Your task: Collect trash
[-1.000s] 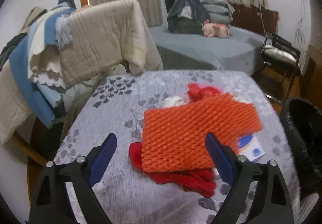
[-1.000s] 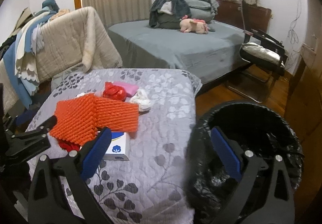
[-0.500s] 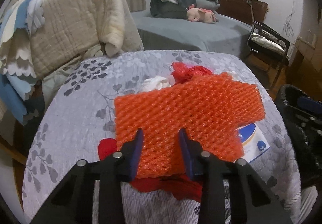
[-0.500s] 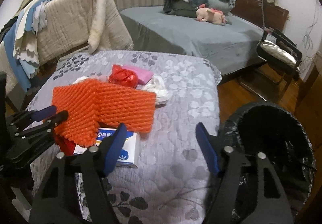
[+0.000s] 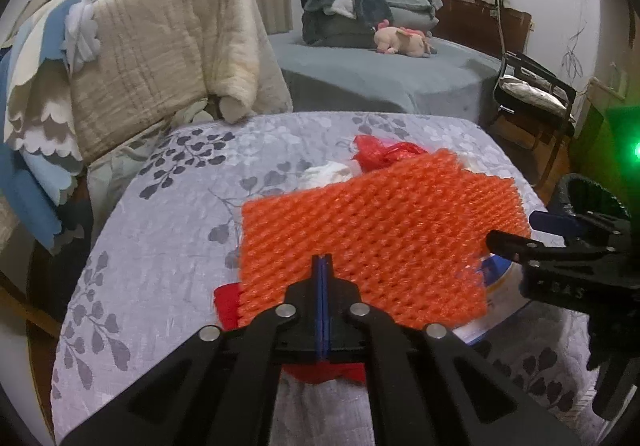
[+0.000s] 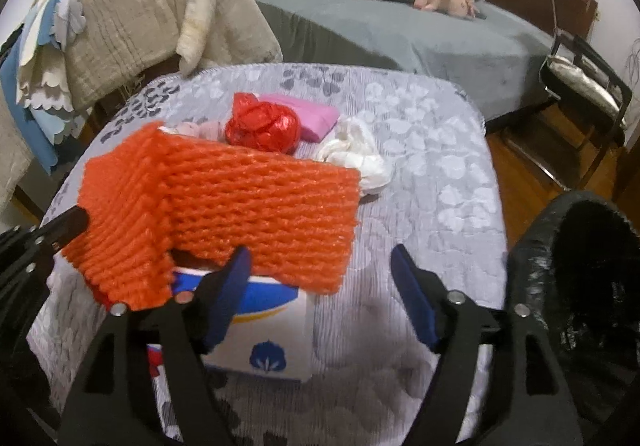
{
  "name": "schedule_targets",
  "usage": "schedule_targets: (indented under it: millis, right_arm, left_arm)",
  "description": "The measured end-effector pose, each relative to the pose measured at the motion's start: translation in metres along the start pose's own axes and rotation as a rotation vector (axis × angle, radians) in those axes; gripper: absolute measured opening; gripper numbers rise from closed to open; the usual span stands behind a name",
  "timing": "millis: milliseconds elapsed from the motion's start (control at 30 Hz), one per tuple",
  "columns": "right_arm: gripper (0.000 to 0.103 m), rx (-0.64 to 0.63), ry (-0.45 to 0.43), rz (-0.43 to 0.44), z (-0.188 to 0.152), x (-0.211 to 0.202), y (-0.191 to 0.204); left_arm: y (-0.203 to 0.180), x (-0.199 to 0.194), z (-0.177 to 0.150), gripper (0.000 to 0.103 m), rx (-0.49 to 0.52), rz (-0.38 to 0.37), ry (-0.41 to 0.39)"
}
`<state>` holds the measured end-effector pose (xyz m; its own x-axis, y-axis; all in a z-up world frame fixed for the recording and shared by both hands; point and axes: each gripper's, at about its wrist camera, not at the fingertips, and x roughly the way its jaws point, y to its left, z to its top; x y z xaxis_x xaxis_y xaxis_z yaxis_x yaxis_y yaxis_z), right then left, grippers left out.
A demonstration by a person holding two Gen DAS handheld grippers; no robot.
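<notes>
1. Left claw was squeezed tight on the near edge of the orange foam net, which lay in the middle of the table.
2. Right claw was partly wide and its jaws were opening. Nothing was held. Its left pad sat just over the white box under the net.
3. That net looked light, soft and bendy. It would likely flop and fold when lifted, so an edge was a good place to pinch.
4. Behind the net sat a red bag, a pink pack and a white wad. All looked light and squashy.
5. Right of the net, past the table edge, stood the black bin with its mouth open.
6. Between net and bin the cloth was bare, so there was room to swing across.
</notes>
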<state>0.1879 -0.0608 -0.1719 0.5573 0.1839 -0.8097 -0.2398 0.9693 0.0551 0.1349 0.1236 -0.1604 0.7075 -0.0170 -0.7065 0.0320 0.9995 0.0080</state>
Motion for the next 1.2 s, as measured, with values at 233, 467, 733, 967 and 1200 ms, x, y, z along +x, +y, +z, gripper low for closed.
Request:
schedule_targets:
  millis: [233, 467, 733, 967, 1200]
  right_arm:
    - [0.036, -0.004, 0.047, 0.104, 0.007, 0.017, 0.002]
    - [0.0, -0.036, -0.023, 0.105, 0.01, -0.003, 0.004]
    - [0.005, -0.04, -0.065, 0.088, 0.018, -0.025, -0.001]
    - [0.055, -0.043, -0.055, 0.083, 0.018, -0.021, 0.009]
    - [0.084, -0.062, -0.043, 0.116, 0.017, -0.012, 0.029]
  left_arm:
    - [0.007, 0.008, -0.002, 0.061, -0.029, 0.02, 0.026]
    - [0.007, 0.013, -0.001, 0.033, -0.039, -0.021, 0.036]
    - [0.011, 0.005, 0.002, 0.004, -0.05, 0.028, 0.008]
    - [0.031, -0.007, 0.002, 0.003, -0.067, 0.092, -0.024]
    - [0.067, -0.011, 0.0, 0.003, -0.105, 0.196, -0.037]
